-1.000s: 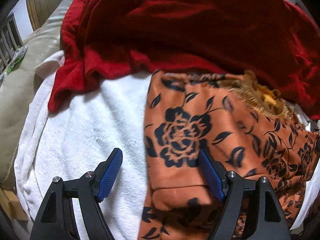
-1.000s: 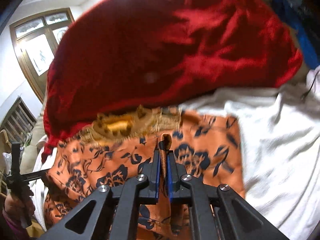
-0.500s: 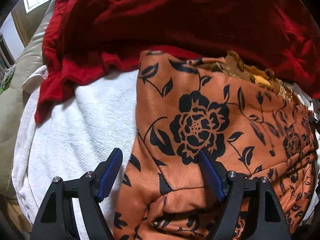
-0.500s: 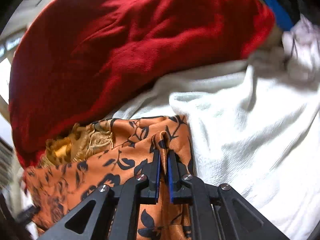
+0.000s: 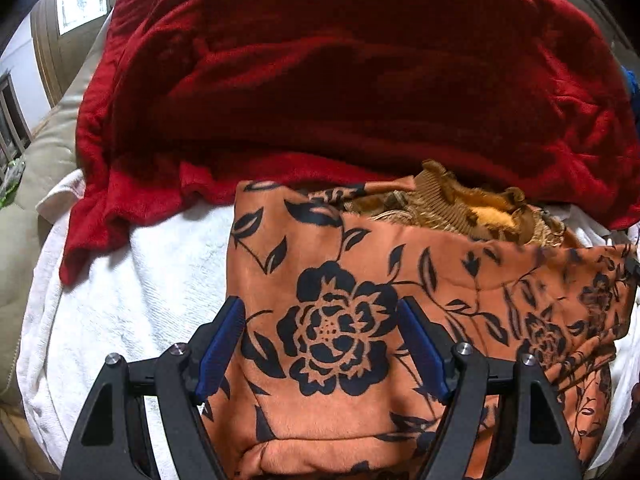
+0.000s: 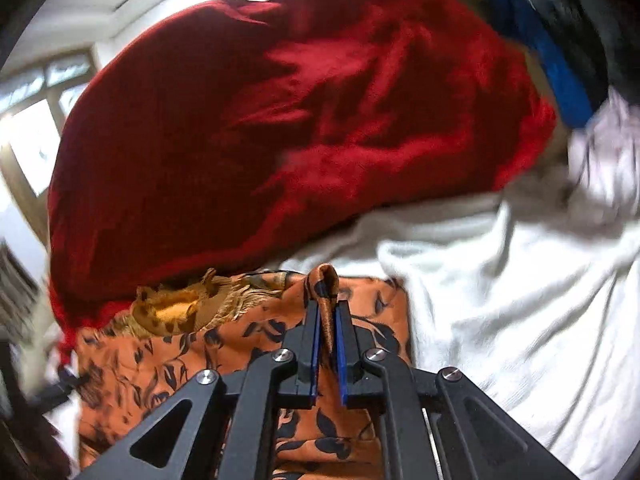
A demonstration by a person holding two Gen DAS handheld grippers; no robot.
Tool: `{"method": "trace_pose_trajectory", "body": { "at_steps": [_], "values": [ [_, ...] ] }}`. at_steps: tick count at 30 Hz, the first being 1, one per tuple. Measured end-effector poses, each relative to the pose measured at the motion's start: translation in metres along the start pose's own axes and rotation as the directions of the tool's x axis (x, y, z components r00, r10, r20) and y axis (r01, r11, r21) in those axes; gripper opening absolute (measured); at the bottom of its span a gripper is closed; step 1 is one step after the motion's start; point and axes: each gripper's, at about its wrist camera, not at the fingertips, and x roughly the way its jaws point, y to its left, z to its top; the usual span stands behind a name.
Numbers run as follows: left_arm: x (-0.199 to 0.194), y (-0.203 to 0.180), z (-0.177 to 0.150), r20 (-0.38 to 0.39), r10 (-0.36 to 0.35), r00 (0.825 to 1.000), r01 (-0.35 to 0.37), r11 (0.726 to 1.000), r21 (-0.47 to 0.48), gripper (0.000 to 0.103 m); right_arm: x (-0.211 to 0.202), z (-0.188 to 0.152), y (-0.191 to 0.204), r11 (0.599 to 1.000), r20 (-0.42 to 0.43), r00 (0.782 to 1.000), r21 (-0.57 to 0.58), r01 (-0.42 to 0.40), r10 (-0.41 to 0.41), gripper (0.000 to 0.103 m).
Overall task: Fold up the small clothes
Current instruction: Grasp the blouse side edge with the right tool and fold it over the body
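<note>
**Floral garment pinched by the right gripper, left gripper spread wide**

Left wrist view: The left gripper (image 5: 322, 344) is seen with its blue pads (image 5: 222, 346) set wide apart, and nothing is clamped between them. An orange garment with a black floral print (image 5: 360, 280) is spread beneath and between the fingers, its large rose motif framed by the two pads. The garment is laid on a white towel (image 5: 132, 300), and its far edge is met by a red blanket (image 5: 340, 80) heaped behind. A brown-and-yellow fringed cloth (image 5: 472, 210) is tucked between the garment and the blanket. A beige cushion (image 5: 44, 160) is seen at the left.

Right wrist view: The right gripper (image 6: 326, 344) is closed almost fully, and a raised fold of the orange garment (image 6: 326, 292) is pinched between its pads. The rest of the garment is draped below and to the left. A blurred blue fabric (image 6: 552, 60) is seen at upper right.
</note>
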Motion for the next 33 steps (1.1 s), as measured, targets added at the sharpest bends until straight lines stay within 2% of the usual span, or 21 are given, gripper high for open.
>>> {"method": "trace_pose_trajectory", "body": {
  "at_steps": [2,5,7,10,13,14,16,18,19,21,23,25,27,28,30,32,33],
  "values": [
    [0.005,0.001,0.0,-0.013,0.012,1.0,-0.012,1.0,0.006,0.078,0.0,0.004,-0.027,0.996,0.006,1.0,0.088,0.024,-0.025,0.008],
    [0.006,0.005,0.0,-0.008,0.018,1.0,-0.018,1.0,0.0,0.078,-0.013,0.012,-0.054,0.987,0.064,0.996,0.149,0.054,-0.064,0.008],
    [0.004,0.007,0.002,-0.003,0.017,1.0,-0.017,1.0,-0.01,0.078,-0.027,0.016,-0.055,0.989,0.112,0.992,0.142,0.04,-0.056,0.008],
    [0.0,0.009,0.003,0.003,0.011,1.0,-0.011,1.0,-0.024,0.078,-0.047,0.016,-0.034,0.998,0.158,0.987,0.055,-0.011,0.002,0.008],
    [0.002,0.008,0.003,0.008,0.013,1.0,-0.012,1.0,-0.026,0.078,-0.041,0.005,-0.007,0.987,0.077,0.984,-0.015,-0.159,0.16,0.008],
    [0.002,0.006,0.003,0.005,0.008,1.0,-0.008,1.0,-0.02,0.078,-0.032,-0.002,0.003,0.976,0.021,0.976,-0.031,-0.217,0.217,0.008],
    [0.003,0.0,0.0,-0.007,0.0,1.0,0.0,1.0,0.001,0.078,-0.01,-0.012,0.016,0.96,-0.084,0.958,-0.043,-0.277,0.273,0.008],
    [0.007,-0.009,-0.003,-0.02,0.006,1.0,-0.005,0.999,0.04,0.078,0.026,-0.028,0.023,0.952,-0.223,0.929,-0.015,-0.306,0.295,0.008],
    [0.009,-0.014,-0.005,-0.021,0.02,1.0,-0.018,0.998,0.067,0.078,0.039,-0.034,0.023,0.956,-0.245,0.926,0.009,-0.293,0.286,0.008],
    [0.012,-0.022,-0.007,-0.027,0.043,0.999,-0.04,0.993,0.109,0.078,0.075,-0.051,0.021,0.974,-0.346,0.913,0.002,-0.228,0.214,0.01],
    [0.015,-0.025,-0.008,-0.035,0.054,0.998,-0.05,0.991,0.124,0.079,0.07,-0.055,0.014,0.957,-0.222,0.933,0.0,-0.289,0.282,0.009],
    [0.016,-0.024,-0.008,-0.044,0.05,0.998,-0.044,0.992,0.116,0.078,0.073,-0.058,0.008,0.948,-0.189,0.929,0.029,-0.318,0.318,0.009],
    [0.016,-0.022,-0.007,-0.05,0.042,0.998,-0.037,0.994,0.104,0.079,0.069,-0.057,0.011,0.942,-0.162,0.929,0.009,-0.335,0.332,0.009],
    [0.016,-0.021,-0.006,-0.05,0.042,0.998,-0.036,0.994,0.101,0.078,0.065,-0.056,0.012,0.934,-0.147,0.924,0.007,-0.356,0.353,0.009],
    [0.014,-0.02,-0.005,-0.048,0.044,0.998,-0.039,0.994,0.1,0.078,0.047,-0.047,0.007,0.903,-0.088,0.899,0.042,-0.427,0.429,0.008],
    [0.013,-0.019,-0.007,-0.044,0.047,0.998,-0.043,0.994,0.1,0.078,0.014,-0.04,0.014,0.889,0.033,0.889,-0.052,-0.455,0.457,0.008],
    [0.012,-0.019,-0.006,-0.043,0.046,0.998,-0.042,0.994,0.099,0.078,0.001,-0.037,0.016,0.87,0.078,0.867,-0.078,-0.486,0.492,0.008]
  ]
}}
